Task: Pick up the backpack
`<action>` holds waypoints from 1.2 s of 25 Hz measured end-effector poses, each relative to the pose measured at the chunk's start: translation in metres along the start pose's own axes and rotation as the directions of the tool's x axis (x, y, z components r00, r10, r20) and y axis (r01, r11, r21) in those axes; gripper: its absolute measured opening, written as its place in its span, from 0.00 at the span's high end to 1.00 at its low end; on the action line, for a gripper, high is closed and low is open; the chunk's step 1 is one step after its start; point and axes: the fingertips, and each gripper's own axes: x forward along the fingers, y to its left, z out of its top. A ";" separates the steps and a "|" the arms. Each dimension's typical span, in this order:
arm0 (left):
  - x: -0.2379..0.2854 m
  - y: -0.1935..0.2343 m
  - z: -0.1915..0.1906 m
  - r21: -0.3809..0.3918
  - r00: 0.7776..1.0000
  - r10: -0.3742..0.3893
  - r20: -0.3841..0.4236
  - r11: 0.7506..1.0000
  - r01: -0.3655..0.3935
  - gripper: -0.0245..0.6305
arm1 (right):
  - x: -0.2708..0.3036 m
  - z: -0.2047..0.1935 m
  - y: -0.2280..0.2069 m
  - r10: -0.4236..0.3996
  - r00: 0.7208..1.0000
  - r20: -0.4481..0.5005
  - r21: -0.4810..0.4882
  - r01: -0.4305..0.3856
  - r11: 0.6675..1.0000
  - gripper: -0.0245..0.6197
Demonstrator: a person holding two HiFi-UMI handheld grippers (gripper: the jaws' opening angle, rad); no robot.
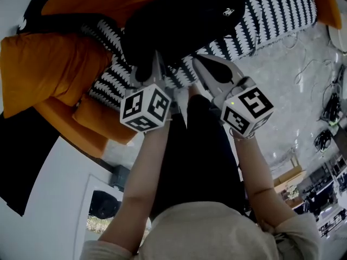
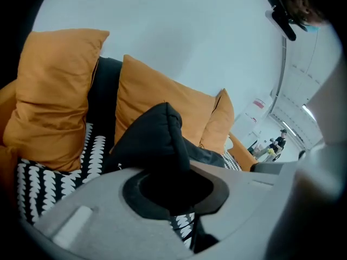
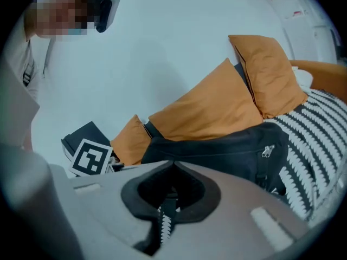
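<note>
I'm looking down on a sofa (image 1: 282,10) with a black-and-white patterned cover and orange cushions (image 1: 49,69). The black backpack (image 1: 184,15) lies on its seat near the front edge. My left gripper (image 1: 145,69) has its fingers clamped on a pinched-up fold of the backpack's fabric, and just beside it my right gripper (image 1: 206,69) has its fingers closed on a dark bit of the bag's near edge.

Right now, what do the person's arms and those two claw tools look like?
The left claw and right claw each have pale grey jaws lined with black padding and carry a white cube printed with black square markers. The right one's cube shows a small green light. The person wears a beige short-sleeved top.
</note>
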 end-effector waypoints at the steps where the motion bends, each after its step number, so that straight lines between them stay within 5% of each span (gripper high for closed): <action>1: -0.004 0.000 0.004 0.003 1.000 -0.003 -0.001 1.000 0.003 0.89 | -0.001 0.004 0.004 0.002 1.000 0.005 -0.011 -0.002 1.000 0.96; 12: -0.064 -0.048 0.044 0.060 0.984 -0.177 0.026 0.983 0.175 0.89 | -0.040 0.040 0.033 0.001 0.998 0.068 -0.065 0.004 0.998 0.96; 23: -0.093 -0.110 0.075 0.086 0.944 -0.331 -0.001 0.940 0.329 0.89 | -0.073 0.075 0.058 0.060 0.988 0.142 -0.093 -0.047 0.995 0.96; 30: -0.156 -0.120 0.114 0.085 0.935 -0.355 0.026 0.932 0.352 0.89 | -0.102 0.095 0.103 0.077 0.982 0.172 -0.102 -0.060 0.993 0.96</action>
